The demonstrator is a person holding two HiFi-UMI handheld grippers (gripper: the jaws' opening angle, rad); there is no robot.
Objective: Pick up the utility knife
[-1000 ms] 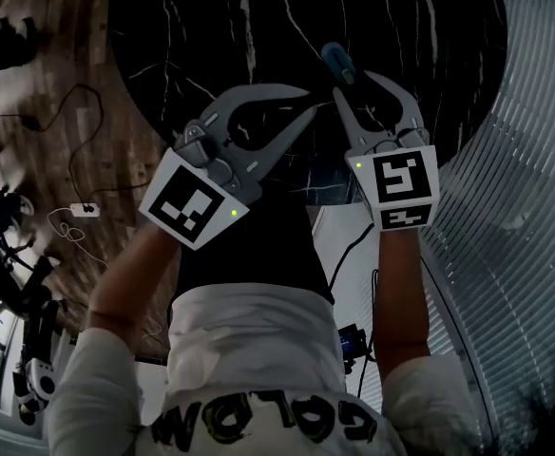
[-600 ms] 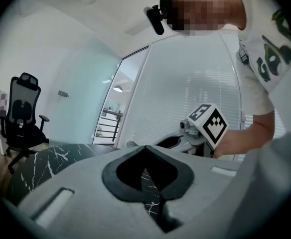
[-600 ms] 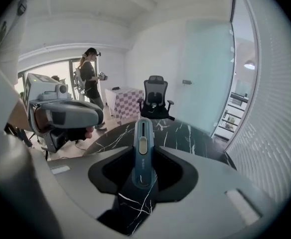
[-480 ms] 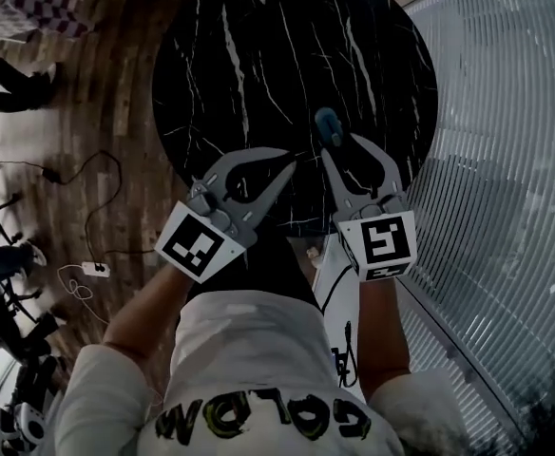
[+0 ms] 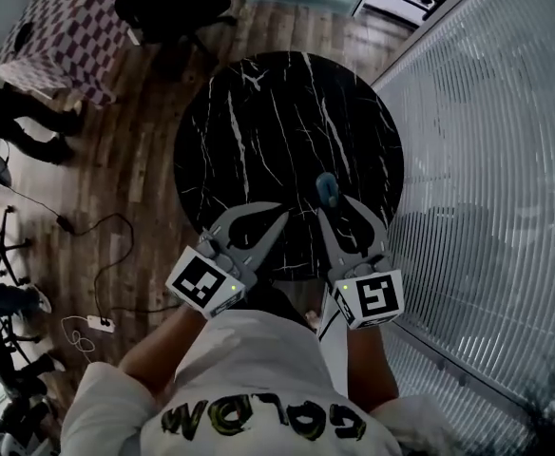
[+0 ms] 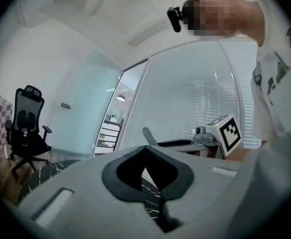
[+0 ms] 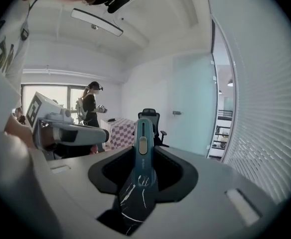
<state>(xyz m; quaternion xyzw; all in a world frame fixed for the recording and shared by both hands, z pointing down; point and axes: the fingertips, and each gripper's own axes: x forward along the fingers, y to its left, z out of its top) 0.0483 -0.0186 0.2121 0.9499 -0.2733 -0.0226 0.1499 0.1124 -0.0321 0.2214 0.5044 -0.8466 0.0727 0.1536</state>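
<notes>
The blue utility knife [image 5: 327, 190] sticks out forward from between the jaws of my right gripper [image 5: 335, 207], which is shut on its handle. In the right gripper view the utility knife [image 7: 144, 133] stands upright in the right gripper [image 7: 144, 156], its slider facing the camera. My left gripper [image 5: 279, 217] hangs beside it to the left, jaws closed tip to tip with nothing between them; in its own view the left gripper [image 6: 145, 148] shows the same. Both are held high above the round black marble table [image 5: 258, 122].
A chequered table [image 5: 64, 41] and a black office chair [image 5: 173, 3] stand beyond the round table on the wooden floor. Cables and a power strip [image 5: 102, 323] lie at the left. A glass wall with blinds [image 5: 487, 160] runs along the right. Another person [image 7: 90, 108] stands far off.
Both grippers have risen together with the head camera, so the round table looks smaller and farther below. The knife has stayed in the right gripper, and the left gripper has stayed closed.
</notes>
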